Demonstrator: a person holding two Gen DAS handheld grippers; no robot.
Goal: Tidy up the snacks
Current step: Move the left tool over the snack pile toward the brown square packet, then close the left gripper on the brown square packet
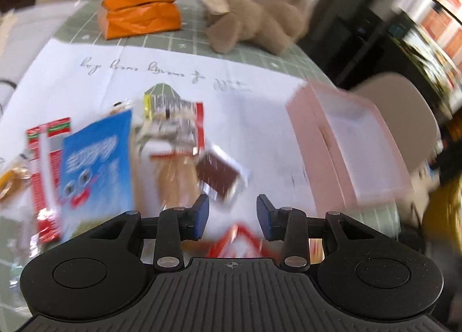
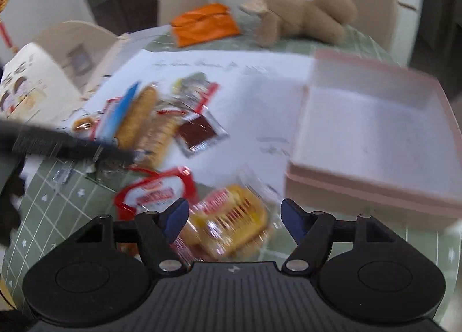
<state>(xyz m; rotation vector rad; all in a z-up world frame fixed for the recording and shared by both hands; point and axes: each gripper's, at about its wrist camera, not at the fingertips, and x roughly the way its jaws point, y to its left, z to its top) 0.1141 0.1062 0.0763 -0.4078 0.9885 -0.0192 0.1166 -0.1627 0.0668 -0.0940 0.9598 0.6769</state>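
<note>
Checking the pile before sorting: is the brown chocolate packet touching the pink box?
Apart. The right wrist view shows bare white paper between the brown chocolate packet and the pink box.

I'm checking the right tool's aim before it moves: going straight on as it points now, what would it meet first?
Most likely the yellow snack pack, which lies between the open fingers of the right tool. Blur leaves the depth uncertain.

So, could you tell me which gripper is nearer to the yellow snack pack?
Right. The right gripper hovers open directly over the yellow snack pack; the left gripper sits by the brown packet, farther off.
</note>
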